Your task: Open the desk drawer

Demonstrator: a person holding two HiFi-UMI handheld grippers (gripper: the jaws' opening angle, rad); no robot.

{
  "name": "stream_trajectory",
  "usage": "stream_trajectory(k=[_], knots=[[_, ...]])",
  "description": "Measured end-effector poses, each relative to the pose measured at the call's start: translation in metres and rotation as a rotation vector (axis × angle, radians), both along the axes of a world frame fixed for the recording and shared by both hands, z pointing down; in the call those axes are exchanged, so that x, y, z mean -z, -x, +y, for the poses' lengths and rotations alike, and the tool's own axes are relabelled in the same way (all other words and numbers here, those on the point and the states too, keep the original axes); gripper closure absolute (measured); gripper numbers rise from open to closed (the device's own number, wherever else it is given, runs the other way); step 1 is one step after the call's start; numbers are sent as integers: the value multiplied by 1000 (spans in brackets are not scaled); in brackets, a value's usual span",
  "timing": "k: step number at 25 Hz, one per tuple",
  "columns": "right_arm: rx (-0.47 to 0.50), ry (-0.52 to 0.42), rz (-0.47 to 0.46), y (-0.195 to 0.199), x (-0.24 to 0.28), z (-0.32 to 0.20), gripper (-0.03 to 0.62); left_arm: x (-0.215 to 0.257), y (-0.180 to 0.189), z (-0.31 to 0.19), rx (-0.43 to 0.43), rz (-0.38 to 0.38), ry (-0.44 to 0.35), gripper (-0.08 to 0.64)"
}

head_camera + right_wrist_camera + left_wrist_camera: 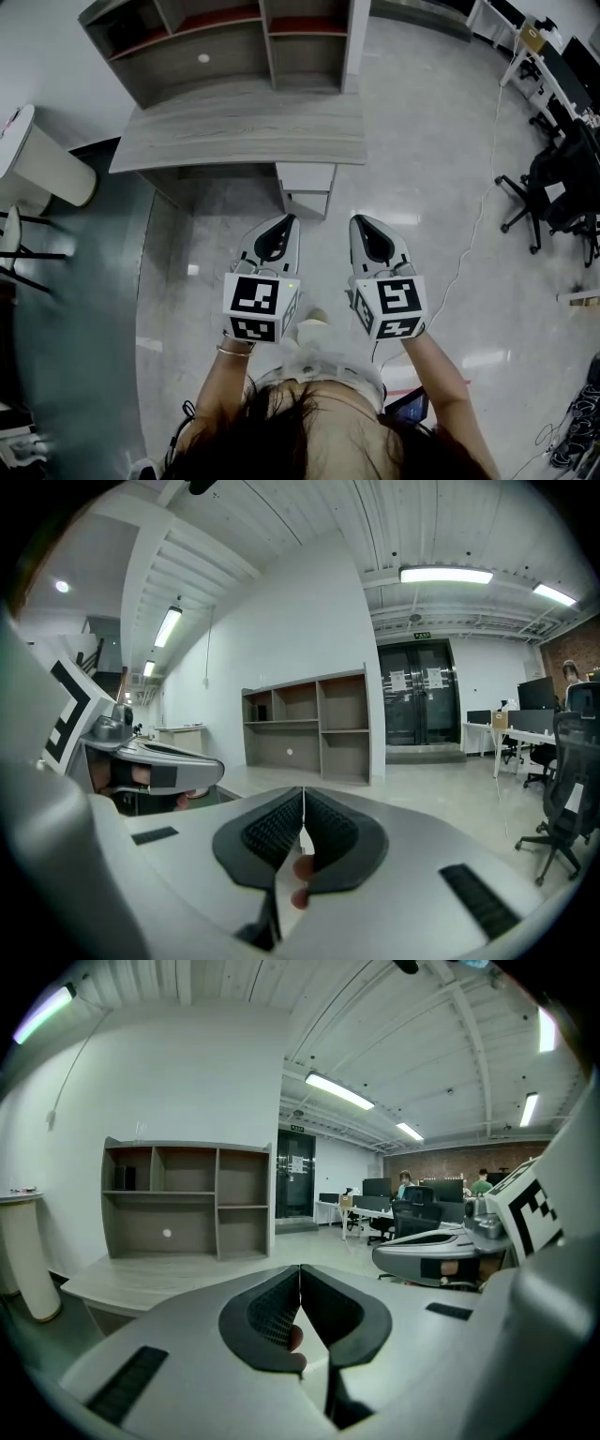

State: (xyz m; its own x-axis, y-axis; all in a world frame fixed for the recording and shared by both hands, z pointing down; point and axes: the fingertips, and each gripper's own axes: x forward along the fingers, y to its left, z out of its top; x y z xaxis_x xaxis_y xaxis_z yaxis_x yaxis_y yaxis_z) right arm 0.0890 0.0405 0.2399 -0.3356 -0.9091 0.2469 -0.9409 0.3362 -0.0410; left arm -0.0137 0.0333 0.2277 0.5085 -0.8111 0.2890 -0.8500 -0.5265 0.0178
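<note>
Jaws pressed together on nothing, the white left gripper [286, 223] and right gripper [358, 225] pointed at the far grey wood-grain desk [234, 131] and its pale drawer [307, 176], presumably lining up a reach.

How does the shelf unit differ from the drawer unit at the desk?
The shelf unit stands on the desk; the drawer unit sits under its right end. The shelf unit is wide, with open compartments; the drawer unit is narrow, with flat fronts. Both look grey.
</note>
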Motion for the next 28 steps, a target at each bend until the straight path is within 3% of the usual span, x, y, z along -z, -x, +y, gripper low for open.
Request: stream_trajectory(k=[17, 28], knots=[[9, 49, 7, -20, -17, -40, 569, -19, 4, -27, 66, -34, 27, 548], [-31, 75, 23, -15, -36, -66, 568, -39, 20, -63, 50, -35, 44, 548]])
